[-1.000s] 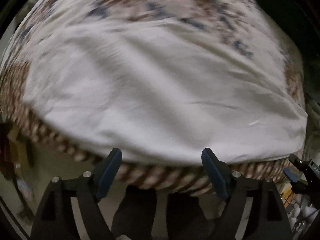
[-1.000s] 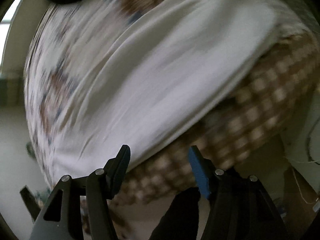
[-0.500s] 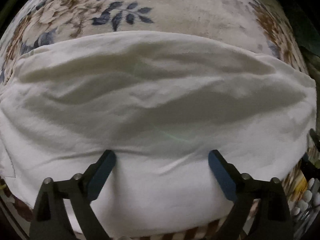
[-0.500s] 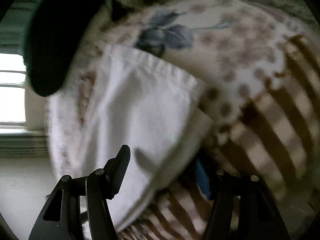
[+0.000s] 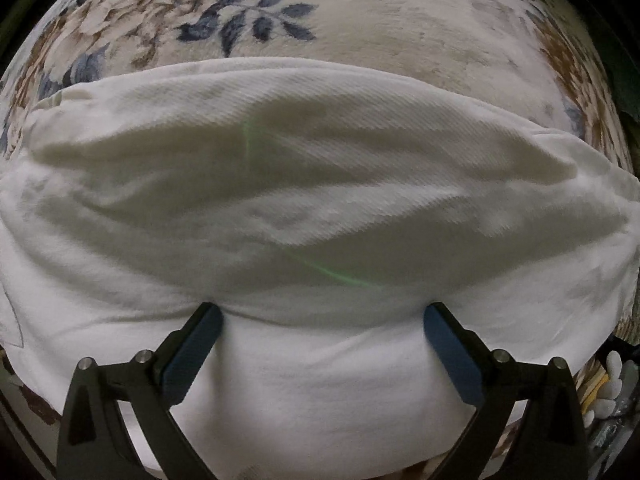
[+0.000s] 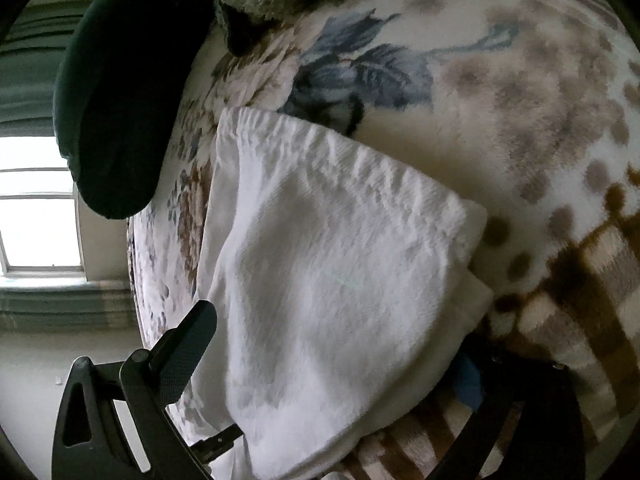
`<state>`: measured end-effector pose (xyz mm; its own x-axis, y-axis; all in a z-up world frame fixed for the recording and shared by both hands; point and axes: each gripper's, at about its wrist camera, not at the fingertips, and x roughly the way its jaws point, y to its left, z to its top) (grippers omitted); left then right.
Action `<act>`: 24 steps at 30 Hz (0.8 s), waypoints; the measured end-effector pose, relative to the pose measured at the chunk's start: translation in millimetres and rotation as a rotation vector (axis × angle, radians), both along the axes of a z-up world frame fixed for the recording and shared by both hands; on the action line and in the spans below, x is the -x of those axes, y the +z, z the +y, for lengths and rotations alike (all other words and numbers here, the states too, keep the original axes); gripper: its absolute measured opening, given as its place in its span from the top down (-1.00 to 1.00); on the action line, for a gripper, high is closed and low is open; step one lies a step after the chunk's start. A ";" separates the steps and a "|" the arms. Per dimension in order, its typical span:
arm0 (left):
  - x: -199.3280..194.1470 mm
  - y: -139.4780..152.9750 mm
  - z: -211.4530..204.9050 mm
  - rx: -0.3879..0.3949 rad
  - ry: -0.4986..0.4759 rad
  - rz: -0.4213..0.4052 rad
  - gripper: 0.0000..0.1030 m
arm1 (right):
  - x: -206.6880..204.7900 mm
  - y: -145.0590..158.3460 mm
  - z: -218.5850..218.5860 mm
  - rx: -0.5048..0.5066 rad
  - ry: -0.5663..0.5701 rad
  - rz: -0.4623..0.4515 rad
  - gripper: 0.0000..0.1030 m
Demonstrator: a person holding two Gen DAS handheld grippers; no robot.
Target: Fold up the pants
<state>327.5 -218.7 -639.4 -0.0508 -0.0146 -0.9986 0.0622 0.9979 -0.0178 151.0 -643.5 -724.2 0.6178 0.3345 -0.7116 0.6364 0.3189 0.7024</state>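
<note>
Both grippers have just been opening and now I see them spread wide, pressing on nothing. Compared with a second ago, the left gripper (image 5: 320,316) sits lower over the white pants (image 5: 320,200), folded on the floral blanket (image 5: 400,20); the right gripper (image 6: 336,344) straddles their gathered end.
</note>
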 end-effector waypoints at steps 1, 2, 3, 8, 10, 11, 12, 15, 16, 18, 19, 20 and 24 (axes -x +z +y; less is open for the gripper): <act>-1.2 -0.7 -0.4 -0.002 0.004 0.001 -1.00 | 0.6 -0.1 1.5 -0.001 -0.010 0.003 -1.00; -0.9 6.1 8.1 -0.004 0.008 0.003 -1.00 | 1.7 -0.7 1.5 -0.003 -0.019 0.007 -1.00; -0.9 5.6 8.2 -0.006 0.013 0.003 -1.00 | 2.4 1.3 9.1 -0.013 -0.035 0.009 -1.00; -7.9 3.8 18.7 -0.013 0.026 -0.001 -1.00 | 11.1 10.7 10.0 -0.050 -0.092 -0.095 -0.92; -11.2 0.6 15.3 -0.014 0.029 -0.003 -1.00 | 11.6 7.4 8.2 -0.051 -0.095 -0.134 -0.60; -8.5 2.0 16.2 -0.015 0.028 -0.004 -1.00 | 12.6 4.1 7.0 -0.055 -0.094 -0.151 -0.40; -8.4 1.8 15.6 -0.015 0.030 -0.005 -1.00 | 14.0 -2.1 4.7 -0.049 -0.095 -0.150 -0.26; -8.3 -1.9 16.5 -0.017 0.034 -0.010 -1.00 | 10.7 -8.3 4.1 -0.019 -0.090 -0.144 0.05; -6.7 -1.6 17.2 -0.018 0.039 -0.013 -1.00 | 8.6 -6.8 5.6 0.007 -0.079 -0.136 0.13; -6.7 -0.2 16.3 -0.023 0.036 -0.005 -1.00 | 1.3 0.3 10.4 0.074 -0.043 -0.127 0.55; -7.2 1.6 16.6 -0.023 0.042 0.000 -1.00 | -2.5 6.9 13.4 0.095 -0.029 -0.132 0.65; -7.7 3.5 16.9 -0.022 0.046 -0.001 -1.00 | -5.6 14.1 16.6 0.115 -0.016 -0.139 0.74; -6.3 19.7 20.5 0.001 0.055 -0.046 -1.00 | -26.0 57.7 39.6 0.211 0.088 -0.218 0.82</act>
<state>333.9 -198.2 -619.7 -0.0038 -0.0172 -0.9998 0.0079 0.9998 -0.0172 177.0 -603.9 -666.5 0.7389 0.2524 -0.6247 0.4416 0.5189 0.7319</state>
